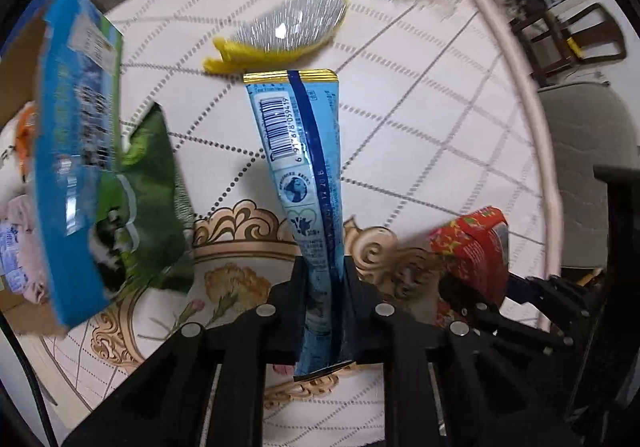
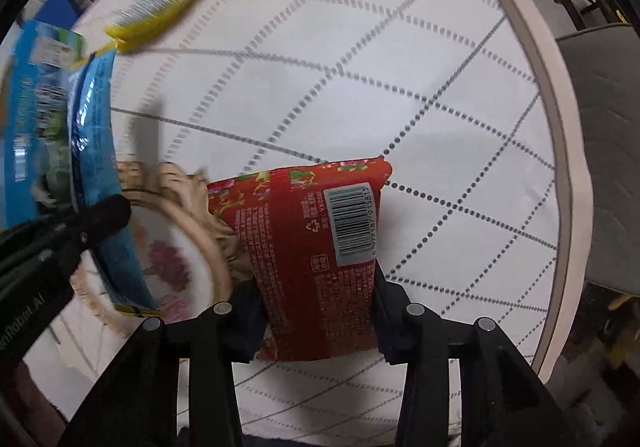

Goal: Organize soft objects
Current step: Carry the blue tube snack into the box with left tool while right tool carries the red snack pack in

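The left claw (image 1: pixel 324 279) is clamped on a blue pouch (image 1: pixel 300 167), its fingers pressed tight against the pouch's narrow lower part. The pouch hangs lengthwise away from the camera, barcode side up, its gold-edged seal at the far end, above the tabletop (image 1: pixel 420 119) with its white cloth of dotted diamond lines.

The right claw (image 2: pixel 316 311) grips a red packet (image 2: pixel 308 239) between its two fingers, the barcode label facing the camera. The packet is held above the same cloth, beside a round floral medallion (image 2: pixel 180 247) printed on it.

Beyond the blue pouch lies a yellow-rimmed silver pack (image 1: pixel 292 27) on the cloth. To the left stands a blue box (image 1: pixel 72 151), with a green bag (image 1: pixel 152 199) just beside it. In the left view the red packet and the right claw show at lower right, near the cloth's edge.
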`<state>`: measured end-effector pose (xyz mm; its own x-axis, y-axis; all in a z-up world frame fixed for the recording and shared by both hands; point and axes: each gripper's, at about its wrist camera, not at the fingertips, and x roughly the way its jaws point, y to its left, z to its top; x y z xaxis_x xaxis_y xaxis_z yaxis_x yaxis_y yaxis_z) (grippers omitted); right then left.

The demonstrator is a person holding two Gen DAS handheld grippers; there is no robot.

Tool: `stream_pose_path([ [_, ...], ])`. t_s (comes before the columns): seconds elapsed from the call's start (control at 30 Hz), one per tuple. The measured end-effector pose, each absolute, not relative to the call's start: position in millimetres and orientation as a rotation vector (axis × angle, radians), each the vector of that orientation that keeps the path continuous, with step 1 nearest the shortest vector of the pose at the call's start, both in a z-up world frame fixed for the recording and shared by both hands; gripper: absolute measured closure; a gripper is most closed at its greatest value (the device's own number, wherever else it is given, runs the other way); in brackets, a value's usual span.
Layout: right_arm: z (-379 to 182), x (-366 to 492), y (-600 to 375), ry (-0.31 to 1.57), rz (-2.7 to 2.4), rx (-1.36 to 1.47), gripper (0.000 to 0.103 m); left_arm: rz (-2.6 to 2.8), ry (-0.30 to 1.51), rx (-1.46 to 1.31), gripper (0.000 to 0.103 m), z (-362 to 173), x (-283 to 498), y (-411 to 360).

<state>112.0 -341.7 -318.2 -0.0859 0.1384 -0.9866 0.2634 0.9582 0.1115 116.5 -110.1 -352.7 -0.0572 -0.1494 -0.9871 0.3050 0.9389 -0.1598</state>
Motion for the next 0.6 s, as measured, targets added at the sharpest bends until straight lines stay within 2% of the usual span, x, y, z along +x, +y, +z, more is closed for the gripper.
stream_pose_path([
  [0.2,-236,115,-326,1.534,-0.011,0.344,0.058,-0.388,1.485,0.026,0.090,-259,159,-70],
  [0.33,-185,161,-278,1.451,0.100,0.346,0.058,-0.355,1.449,-0.026,0.090,-216,188,-18],
  [0.47,-156,206,-201,1.419,0.229,0.363,0.057,-0.296,1.454,-0.088,0.090,-199,244,27],
  [0.6,-174,249,-121,1.443,0.266,0.347,0.057,-0.245,1.543,-0.151,0.089,-228,294,77],
])
